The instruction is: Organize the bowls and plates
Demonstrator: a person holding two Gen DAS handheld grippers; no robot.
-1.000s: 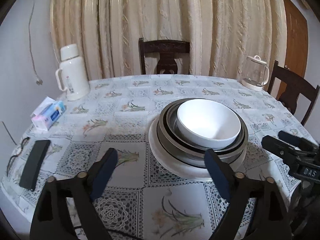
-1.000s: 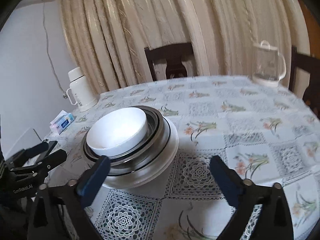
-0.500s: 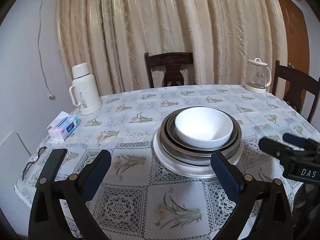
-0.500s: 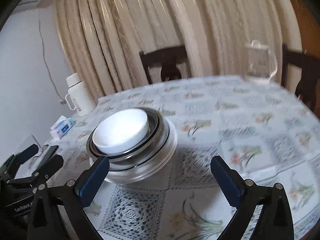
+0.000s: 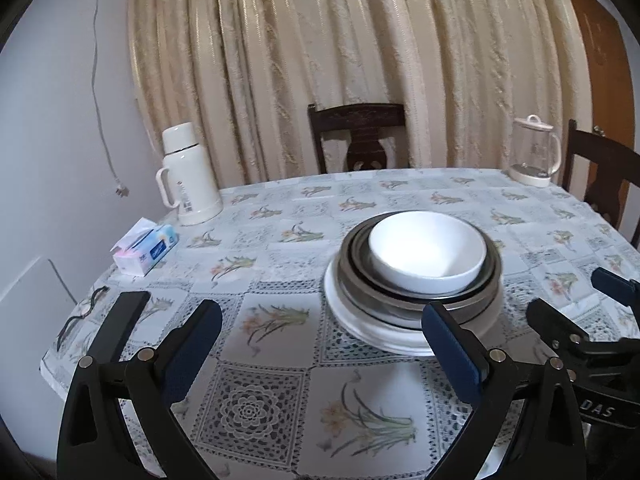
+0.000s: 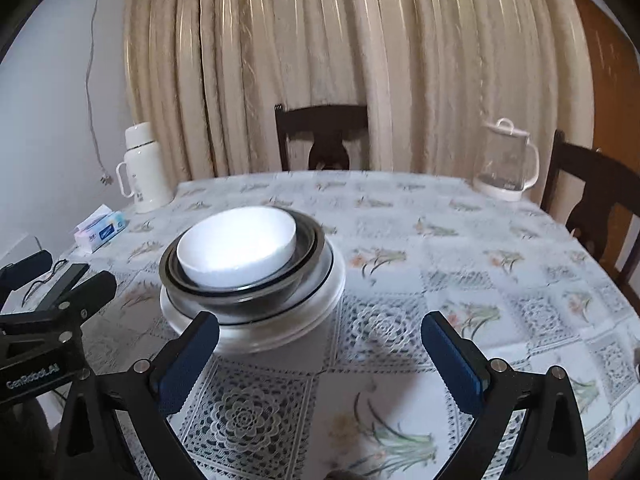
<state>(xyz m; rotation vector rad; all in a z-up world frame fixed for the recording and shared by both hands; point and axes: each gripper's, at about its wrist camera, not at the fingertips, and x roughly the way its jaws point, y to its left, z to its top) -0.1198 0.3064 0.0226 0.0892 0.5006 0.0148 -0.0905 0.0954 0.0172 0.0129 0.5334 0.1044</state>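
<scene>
Left gripper [image 5: 322, 346]: blue-padded fingers [image 5: 192, 350] spread wide, nothing between them. Right gripper [image 6: 320, 354]: fingers [image 6: 452, 364] likewise wide apart and empty.

Stack on the patterned tablecloth [image 5: 276, 396]: white bowl [image 5: 427, 252] nested in metal bowls [image 5: 416, 300], all on a white plate [image 5: 360, 326]. In the left wrist view the stack lies ahead of the fingers, just beyond the right fingertip. In the right wrist view it lies ahead, toward the left finger; this view is blurred.

White thermos [image 5: 188, 176] and tissue pack [image 5: 146, 250] lie far ahead-left; glass kettle [image 6: 506, 166] far ahead-right.
</scene>
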